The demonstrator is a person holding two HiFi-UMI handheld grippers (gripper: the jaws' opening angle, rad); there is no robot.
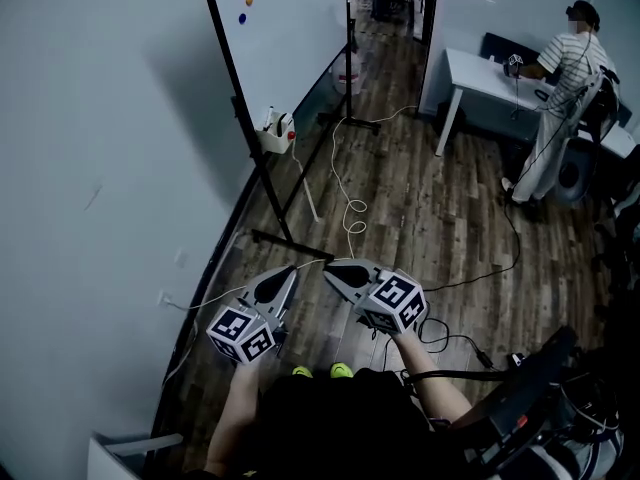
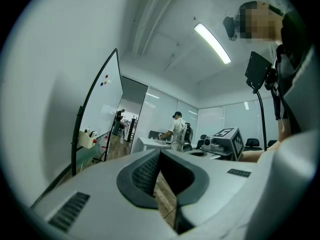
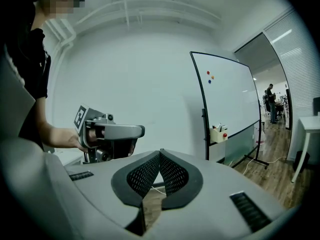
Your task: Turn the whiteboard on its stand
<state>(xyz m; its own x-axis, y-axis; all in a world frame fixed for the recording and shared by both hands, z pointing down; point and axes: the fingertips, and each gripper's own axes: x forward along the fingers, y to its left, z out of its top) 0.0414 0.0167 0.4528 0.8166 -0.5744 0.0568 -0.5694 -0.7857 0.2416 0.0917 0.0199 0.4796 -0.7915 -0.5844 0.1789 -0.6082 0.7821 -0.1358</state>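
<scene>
The whiteboard (image 1: pixel 285 28) stands in a black wheeled stand along the left wall, a few steps ahead of me. Three coloured magnets sit near its top, and a small marker box (image 1: pixel 276 133) hangs on the frame. Its black foot bar (image 1: pixel 292 240) lies on the wood floor just beyond my grippers. My left gripper (image 1: pixel 292 271) and right gripper (image 1: pixel 330 269) are side by side at waist height, both shut and empty, touching nothing. The board shows at the left in the left gripper view (image 2: pixel 102 109) and at the right in the right gripper view (image 3: pixel 230 99).
A white cable (image 1: pixel 345 198) snakes over the floor past the stand, and black cables (image 1: pixel 470 278) run to my right. A white desk (image 1: pixel 480 73) and a person in a striped shirt (image 1: pixel 565 68) are at the far right. Black equipment (image 1: pixel 530 388) stands close on my right.
</scene>
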